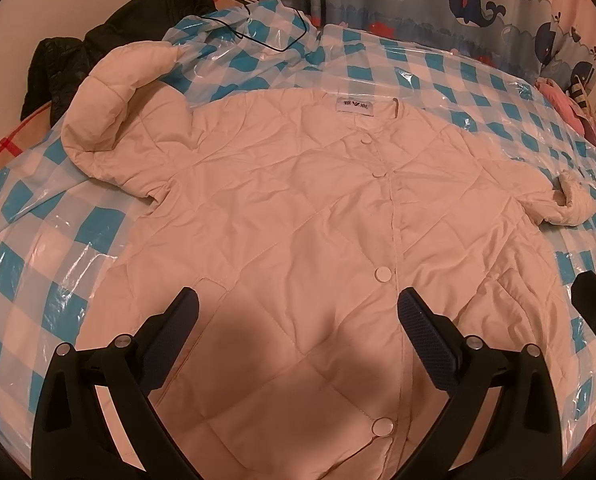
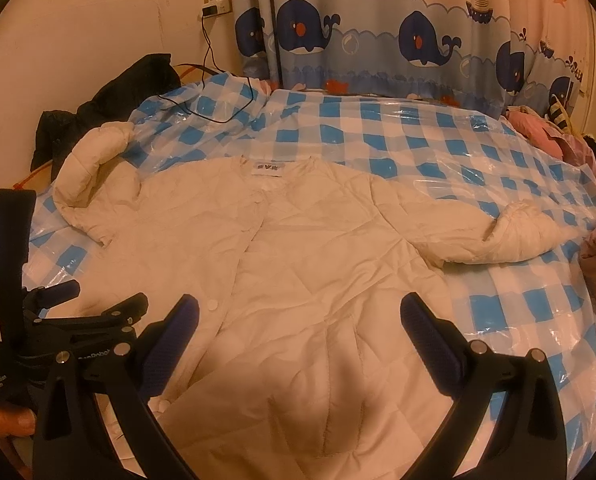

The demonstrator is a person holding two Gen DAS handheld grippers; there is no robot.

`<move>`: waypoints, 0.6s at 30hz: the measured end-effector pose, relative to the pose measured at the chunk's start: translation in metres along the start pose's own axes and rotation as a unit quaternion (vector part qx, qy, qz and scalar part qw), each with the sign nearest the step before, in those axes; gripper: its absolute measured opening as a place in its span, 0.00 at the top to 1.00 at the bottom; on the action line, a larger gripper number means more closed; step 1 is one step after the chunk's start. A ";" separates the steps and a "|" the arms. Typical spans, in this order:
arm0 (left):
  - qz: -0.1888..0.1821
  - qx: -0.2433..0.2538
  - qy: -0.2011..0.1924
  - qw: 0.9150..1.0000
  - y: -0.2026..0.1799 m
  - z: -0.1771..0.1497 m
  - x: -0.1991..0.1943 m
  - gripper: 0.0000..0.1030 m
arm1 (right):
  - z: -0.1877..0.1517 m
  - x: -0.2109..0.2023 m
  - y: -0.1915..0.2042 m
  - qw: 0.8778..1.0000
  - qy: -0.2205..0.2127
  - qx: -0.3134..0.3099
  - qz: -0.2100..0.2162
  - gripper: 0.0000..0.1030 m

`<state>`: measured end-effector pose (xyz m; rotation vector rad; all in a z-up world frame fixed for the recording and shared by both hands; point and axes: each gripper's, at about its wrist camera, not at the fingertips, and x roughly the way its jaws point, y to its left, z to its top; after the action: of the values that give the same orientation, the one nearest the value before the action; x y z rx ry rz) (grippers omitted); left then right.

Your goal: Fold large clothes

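Two spread tongs (image 1: 298, 304) (image 2: 299, 312) above jacket (image 1: 298, 208)

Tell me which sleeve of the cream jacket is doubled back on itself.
The sleeve beside the black clothes: it loops up and back, cuff lying on the checked sheet. The other sleeve runs straight out from the jacket.

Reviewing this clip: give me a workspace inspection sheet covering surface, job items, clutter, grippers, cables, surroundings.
Surface: blue-and-white checked plastic sheet over a bed, wrinkled.
Job's things: cream quilted jacket lying flat, front up, buttoned, both sleeves bent.
Clutter: black garment at far left; pink clothes at far right.
Grippers: left gripper and right gripper open above the hem, holding nothing.
Cables: black cable from a wall socket onto the sheet.
Surroundings: whale-print curtain, wall.
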<state>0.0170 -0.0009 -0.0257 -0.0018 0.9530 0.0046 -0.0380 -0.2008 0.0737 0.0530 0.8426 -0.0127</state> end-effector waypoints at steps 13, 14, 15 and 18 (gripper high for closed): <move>0.000 0.000 0.000 1.000 -0.001 0.000 0.000 0.07 | 0.000 0.001 0.000 1.000 0.002 0.000 -0.001 0.06; 0.000 0.000 0.000 1.000 -0.001 0.001 0.000 0.07 | 0.000 0.001 -0.001 1.000 0.002 0.000 -0.002 0.06; 0.000 0.000 0.000 1.000 -0.001 0.001 0.000 0.07 | -0.001 0.002 -0.002 1.000 0.004 0.002 -0.003 0.06; -0.001 0.000 0.000 1.000 0.000 0.001 0.000 0.07 | -0.002 0.018 -0.012 0.996 0.063 0.036 0.044 0.06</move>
<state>0.0173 -0.0012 -0.0251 -0.0027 0.9536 0.0023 -0.0277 -0.2124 0.0585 0.1591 0.9648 0.0435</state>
